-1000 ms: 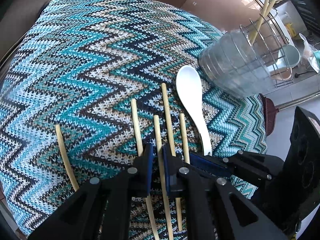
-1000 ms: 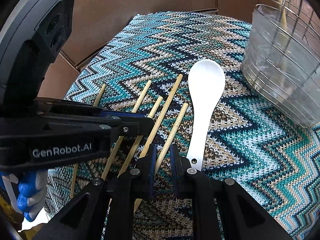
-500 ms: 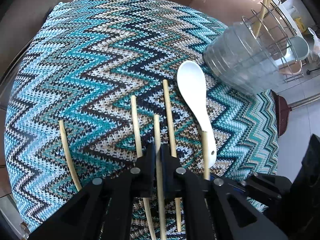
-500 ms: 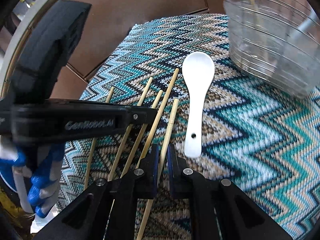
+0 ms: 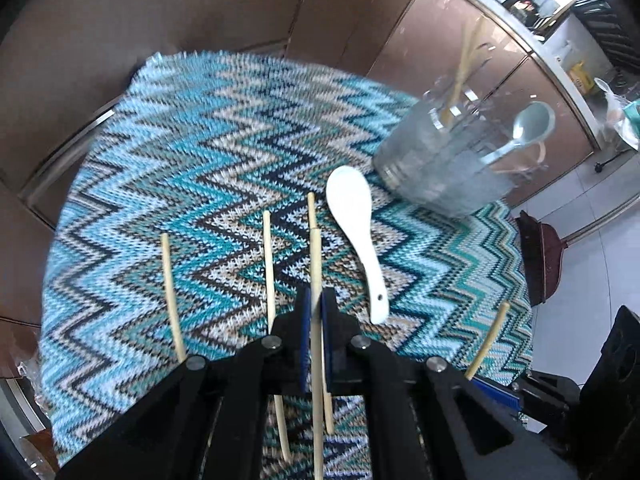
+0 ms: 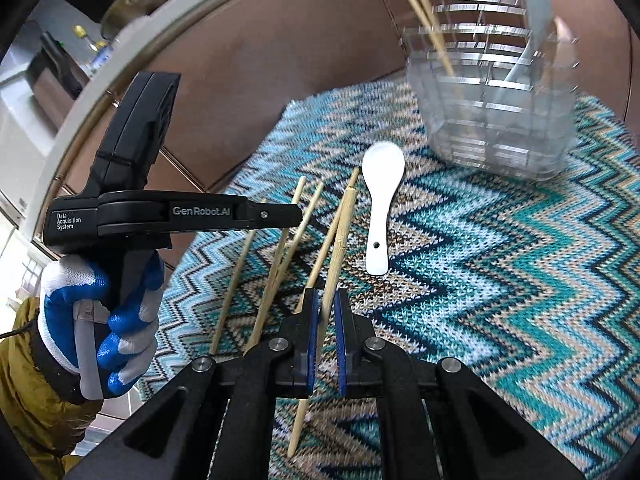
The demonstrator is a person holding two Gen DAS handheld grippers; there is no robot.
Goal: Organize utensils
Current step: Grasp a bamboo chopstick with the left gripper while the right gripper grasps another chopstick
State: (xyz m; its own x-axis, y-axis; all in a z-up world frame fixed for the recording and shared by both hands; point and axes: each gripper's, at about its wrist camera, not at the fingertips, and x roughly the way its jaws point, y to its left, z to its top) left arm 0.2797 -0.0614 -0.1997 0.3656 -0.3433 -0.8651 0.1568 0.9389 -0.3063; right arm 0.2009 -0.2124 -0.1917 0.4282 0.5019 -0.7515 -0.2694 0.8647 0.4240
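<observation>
Each gripper is clamped on one chopstick. The left gripper [image 5: 315, 336] has its blue pads pressed together on a pale chopstick [image 5: 316, 272] that runs straight out between them, its far tip lifted above the knitted zigzag cloth [image 5: 180, 168] that covers the worktop. The right gripper [image 6: 327, 334] pinches a second chopstick [image 6: 340, 236] the same way, tilted up and away over the cloth; in the left view that stick [image 5: 488, 338] shows near the cloth's right edge, ahead of the right gripper's dark body.

Three more chopsticks lie loose on the cloth near its front edge, roughly side by side: one far to the left [image 5: 171, 292], one nearer the middle [image 5: 269, 264], and one [image 5: 311, 210] partly hidden behind the held stick. Just right of them lies a white spoon [image 5: 356, 236], bowl pointing toward the far edge, handle toward the front.

Beyond the spoon, near the far right corner of the cloth, stands a clear holder with a wire frame [image 6: 492, 120]. It already has two chopsticks [image 6: 424, 8] and a grey spoon [image 6: 532, 28] standing in it.

A hand in a blue and white glove [image 6: 100, 320] grips the left gripper's handle
</observation>
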